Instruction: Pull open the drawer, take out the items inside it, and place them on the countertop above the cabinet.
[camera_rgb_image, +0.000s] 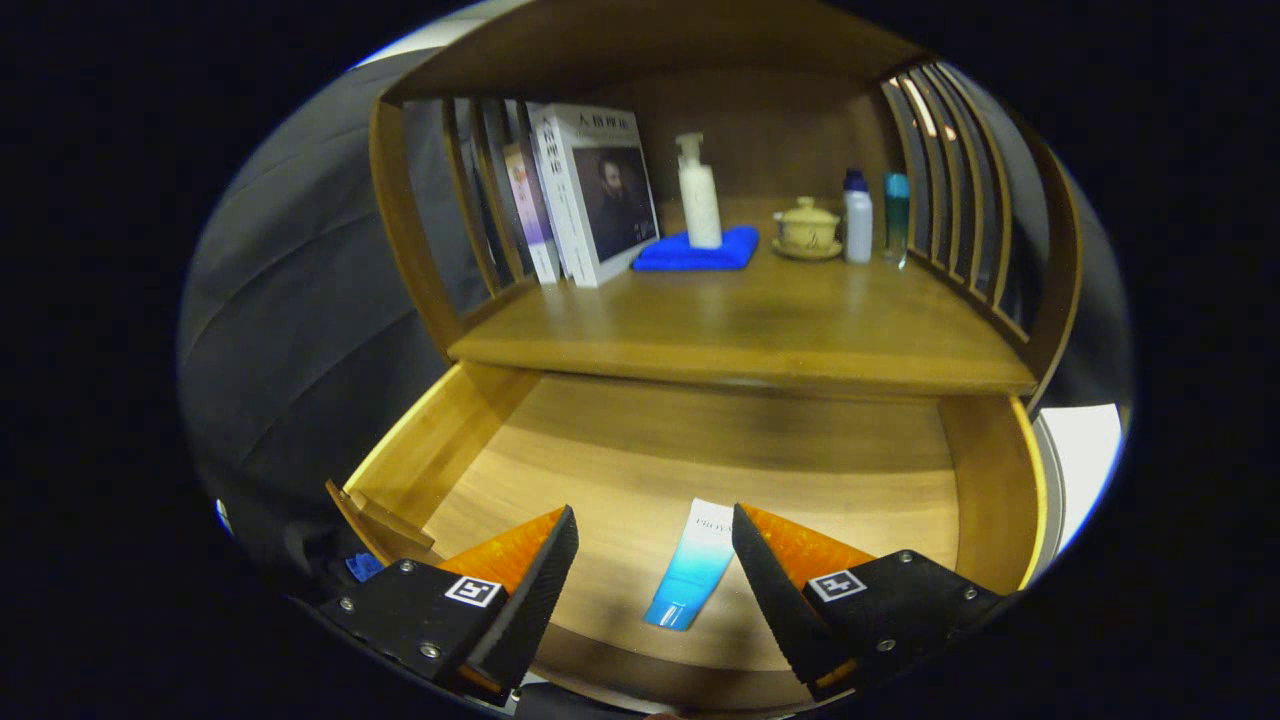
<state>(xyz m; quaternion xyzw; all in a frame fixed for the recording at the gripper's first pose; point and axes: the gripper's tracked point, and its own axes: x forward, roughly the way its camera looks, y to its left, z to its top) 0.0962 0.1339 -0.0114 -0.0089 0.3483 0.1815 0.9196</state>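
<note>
Wooden cabinet (420, 250) fills frame centre, slatted sides left and right. Countertop (740, 320) front half bare, wide room; along back: books (590, 190) upper left, white pump bottle (699, 195) on blue cloth (690, 255), lidded cup (808, 228), two small bottles (858, 218) upper right. Drawer (440, 440) pulled open below, floor mostly bare. Gripper (655, 545) fingers spread wide, pinching nothing. Blue-white tube (692, 565) lies flat between them, near drawer's front edge, not touched.

We see a home-like corner in a booth: a wooden cabinet (740, 330) at the centre, with books (590, 190), toiletry bottles (698, 195) and a lidded teacup (808, 228) along its top.
</note>
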